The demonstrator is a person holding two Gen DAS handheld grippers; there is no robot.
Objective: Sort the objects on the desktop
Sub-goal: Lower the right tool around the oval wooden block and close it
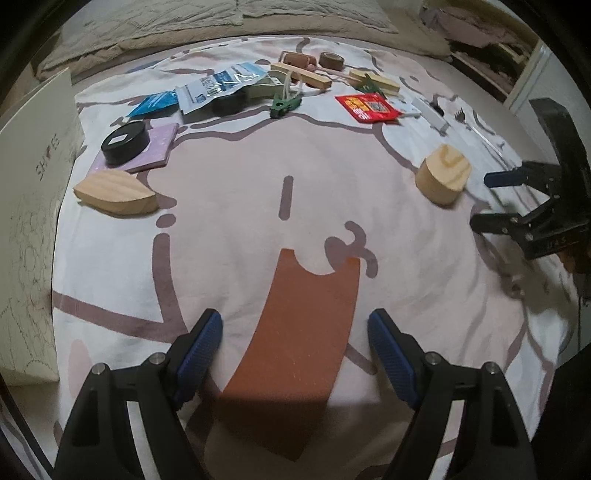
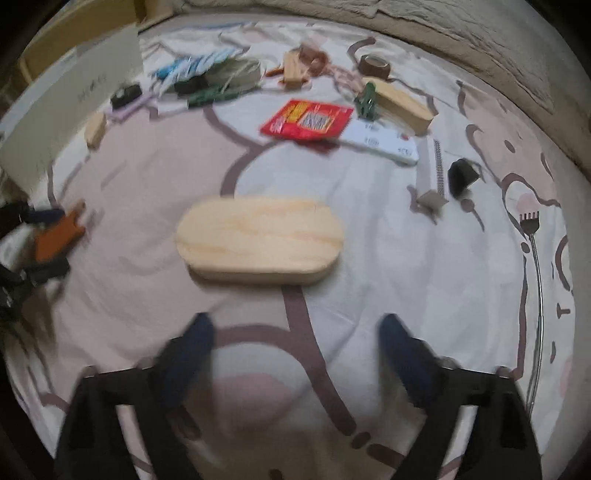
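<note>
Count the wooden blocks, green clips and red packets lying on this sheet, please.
wooden blocks: 4
green clips: 2
red packet: 1
Total: 7

Pale wooden block (image 2: 259, 240), red packet (image 2: 306, 120), seemingly pink-patterned sheet (image 2: 369, 258).

Location: home bedroom. Evidence: objects lie on a bed covered by a cartoon-print sheet (image 1: 229, 236); a quilted beige blanket (image 1: 221, 26) is bunched along its far edge.
</note>
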